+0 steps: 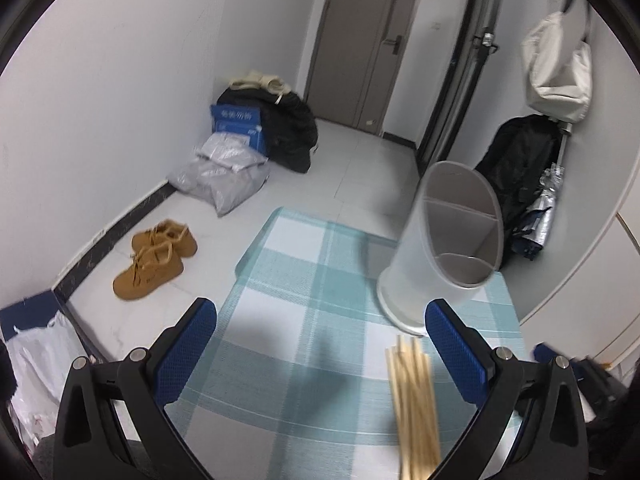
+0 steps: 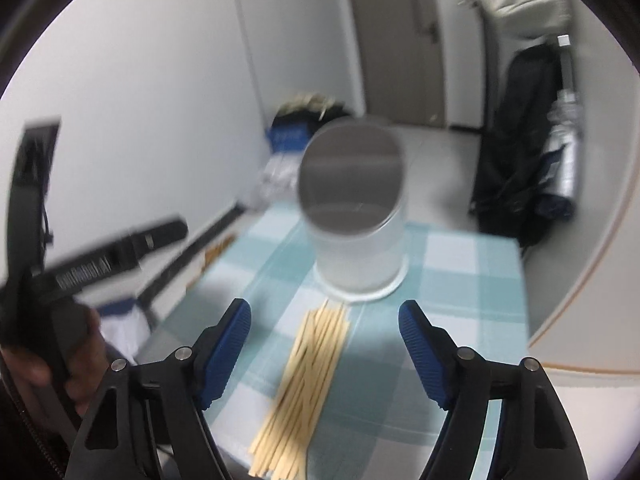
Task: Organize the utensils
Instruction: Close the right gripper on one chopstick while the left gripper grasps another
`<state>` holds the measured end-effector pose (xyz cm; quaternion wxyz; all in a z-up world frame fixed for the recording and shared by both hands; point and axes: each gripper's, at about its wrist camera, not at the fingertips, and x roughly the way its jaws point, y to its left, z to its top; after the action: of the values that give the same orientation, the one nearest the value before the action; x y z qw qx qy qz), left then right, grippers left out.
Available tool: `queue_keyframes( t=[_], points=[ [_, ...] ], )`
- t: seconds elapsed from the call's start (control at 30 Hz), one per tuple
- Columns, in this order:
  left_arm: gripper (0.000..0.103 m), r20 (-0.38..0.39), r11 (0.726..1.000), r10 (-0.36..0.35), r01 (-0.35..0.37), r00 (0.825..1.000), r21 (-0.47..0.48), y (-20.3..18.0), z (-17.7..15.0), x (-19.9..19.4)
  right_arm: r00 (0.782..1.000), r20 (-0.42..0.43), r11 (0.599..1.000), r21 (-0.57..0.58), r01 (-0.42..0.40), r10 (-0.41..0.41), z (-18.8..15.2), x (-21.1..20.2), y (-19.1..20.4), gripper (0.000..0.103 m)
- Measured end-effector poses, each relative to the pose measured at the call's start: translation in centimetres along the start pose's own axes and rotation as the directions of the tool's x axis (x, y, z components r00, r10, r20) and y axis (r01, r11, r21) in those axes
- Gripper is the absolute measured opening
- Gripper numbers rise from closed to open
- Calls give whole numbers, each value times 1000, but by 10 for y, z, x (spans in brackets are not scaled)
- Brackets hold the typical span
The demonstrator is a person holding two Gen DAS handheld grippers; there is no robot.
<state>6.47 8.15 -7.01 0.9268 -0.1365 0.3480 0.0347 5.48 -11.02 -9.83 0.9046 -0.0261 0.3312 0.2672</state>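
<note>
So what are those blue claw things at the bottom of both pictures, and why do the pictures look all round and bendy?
Those are grabbing tools. A person holds one in each hand, and each has a tiny wide-eyed camera that bends the picture. One picture looks out past the left gripper, the other past the right gripper. Both are open and hold nothing. Below them is a table with a blue-and-white checked tablecloth. On it lies a pile of wooden chopsticks, beside a white utensil holder with dividers inside. At the left of the right picture you can see the person's left hand.
</note>
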Motion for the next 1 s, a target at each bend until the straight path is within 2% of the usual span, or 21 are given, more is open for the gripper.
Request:
queue_keyframes(
  t=[0.1, 0.17, 0.23, 0.4, 0.53, 0.6, 0.67, 0.73, 1.0],
  points=[
    [102, -32, 999, 2, -3, 999, -45, 11, 4, 9, 996, -94, 999, -49, -11, 6, -3, 35, 11, 67],
    [102, -50, 997, 7, -10, 999, -79, 20, 7, 14, 987, -160, 997, -71, -7, -5, -4, 58, 14, 53],
    [102, -59, 995, 12, -18, 998, -102, 25, 10, 17, 977, -214, 997, -82, -9, -8, -6, 78, 15, 48],
    [102, -78, 988, 15, -26, 997, -151, 38, 13, 22, 961, -275, 994, -112, -5, -26, -12, 110, 20, 44],
    [102, -91, 986, 12, -27, 996, -165, 42, 14, 25, 947, -317, 991, -134, 13, -55, -14, 124, 20, 31],
    [102, -95, 986, 15, -31, 995, -166, 40, 13, 25, 946, -318, 988, -151, 23, -71, -13, 128, 16, 28],
    [102, -99, 986, 15, -31, 995, -165, 40, 13, 27, 946, -310, 983, -181, 43, -98, -13, 130, 19, 15],
    [102, -102, 986, 16, -33, 995, -163, 41, 13, 28, 946, -311, 985, -168, 38, -90, -12, 127, 16, 5],
    [102, -128, 993, 36, -50, 991, -108, 29, 6, 38, 974, -228, 999, 30, 11, -4, -3, 100, -22, 4]
  ],
)
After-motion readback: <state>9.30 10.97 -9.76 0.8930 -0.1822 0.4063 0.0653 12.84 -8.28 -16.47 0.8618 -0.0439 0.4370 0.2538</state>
